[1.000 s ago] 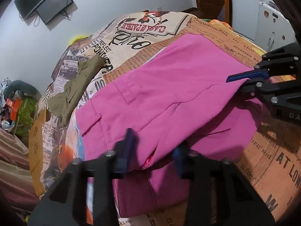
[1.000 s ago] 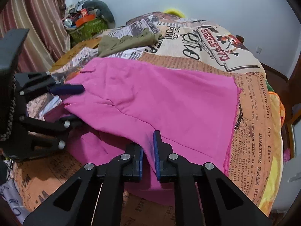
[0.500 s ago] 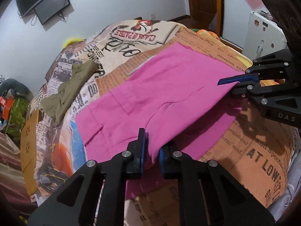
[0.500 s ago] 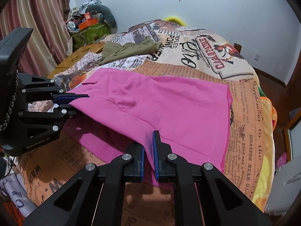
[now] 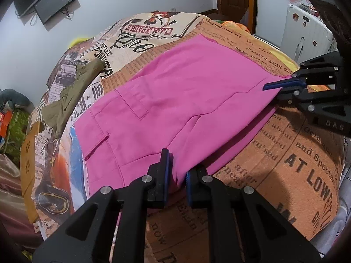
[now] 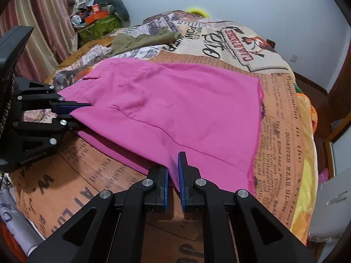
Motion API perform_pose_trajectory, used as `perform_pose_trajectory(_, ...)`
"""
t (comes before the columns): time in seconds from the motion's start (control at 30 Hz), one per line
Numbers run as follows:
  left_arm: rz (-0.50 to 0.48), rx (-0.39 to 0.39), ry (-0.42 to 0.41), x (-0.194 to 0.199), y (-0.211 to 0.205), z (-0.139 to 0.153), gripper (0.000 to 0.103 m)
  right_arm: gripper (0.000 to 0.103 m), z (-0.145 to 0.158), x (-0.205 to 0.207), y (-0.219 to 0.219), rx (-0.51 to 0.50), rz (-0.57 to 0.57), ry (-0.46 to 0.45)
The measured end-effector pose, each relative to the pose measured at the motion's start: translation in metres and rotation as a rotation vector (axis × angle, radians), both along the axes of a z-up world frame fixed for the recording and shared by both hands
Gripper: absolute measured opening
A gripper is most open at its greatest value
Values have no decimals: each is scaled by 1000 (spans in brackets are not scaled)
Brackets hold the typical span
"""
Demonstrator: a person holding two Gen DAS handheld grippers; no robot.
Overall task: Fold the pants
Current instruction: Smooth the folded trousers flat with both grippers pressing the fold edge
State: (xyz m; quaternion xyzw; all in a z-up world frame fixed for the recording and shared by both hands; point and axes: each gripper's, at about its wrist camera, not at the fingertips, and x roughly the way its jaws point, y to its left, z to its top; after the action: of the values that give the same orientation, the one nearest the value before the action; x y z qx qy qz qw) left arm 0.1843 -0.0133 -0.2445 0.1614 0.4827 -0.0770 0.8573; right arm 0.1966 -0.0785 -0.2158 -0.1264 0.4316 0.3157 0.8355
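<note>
Left wrist view: newsprint bedspread (image 5: 296,164) carries pink pants (image 5: 179,100), long axis from waistband at 8 o'clock to hems at 1 o'clock. Olive garment (image 5: 70,96) lies beside at 10 o'clock. Left gripper (image 5: 177,171) and right gripper (image 6: 173,168) each pinch the pants' near edge.
</note>
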Motion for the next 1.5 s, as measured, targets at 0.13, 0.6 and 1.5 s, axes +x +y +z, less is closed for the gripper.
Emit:
perform_pose_trajectory(0.13, 3, -8, 4, 1, 1, -1, 15, 7, -3, 1, -17, -23, -36, 6)
perform_pose_trajectory(0.6, 7, -7, 7, -2, 1, 0, 18, 8, -20, 21, -86, -108, -225, 86)
perform_pose_trajectory(1.5, 214, -140, 71, 0, 66, 6, 46, 35, -17, 11, -16, 75, -125, 180)
